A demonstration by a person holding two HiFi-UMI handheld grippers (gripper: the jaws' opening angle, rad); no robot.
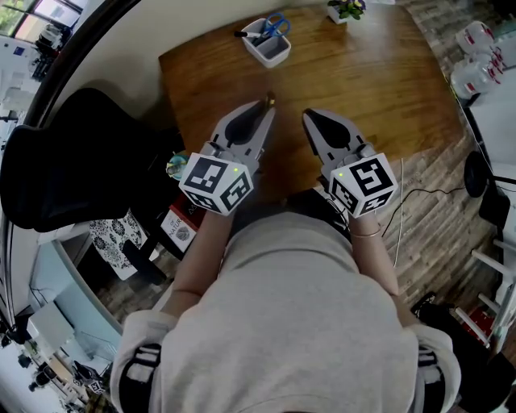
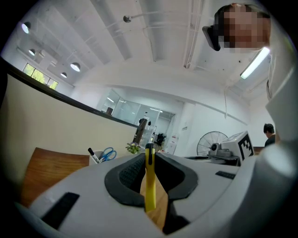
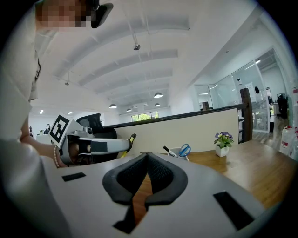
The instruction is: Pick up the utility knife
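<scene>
- left tongs (image 2: 149, 157) clamped on the utility knife (image 2: 149, 186): yellow body pinched between the two dark pads
- knife runs along the jaws, and its black-tipped end pokes out just past the tips
- in the head view the knife is only a small tip at the far end of the left tongs, held in the air over the near part of the table (image 1: 379, 89), not lying on it
- right gripper view shows the same: the left tongs are out to the left with the yellow knife end sticking out of the tips
- right tongs (image 3: 145, 157) closed, tips meeting, nothing between them; brown wood shows through the gap lower down between the pads
- both tongs side by side over the near edge of the table, pointing to the far side, apart from each other
- white holder (image 1: 270, 48) at the far edge of the table, with blue-handled scissors (image 1: 276, 26) and a black marker (image 1: 246, 35) in it
- small potted plant (image 1: 347, 10) at the far edge, right of the holder
- black chair (image 1: 64, 161) left of the table
- person in a grey top (image 1: 290, 323) at the near side, arms reaching to the marker cubes
- white fan (image 2: 212, 143) in the background, to the right in the left gripper view
</scene>
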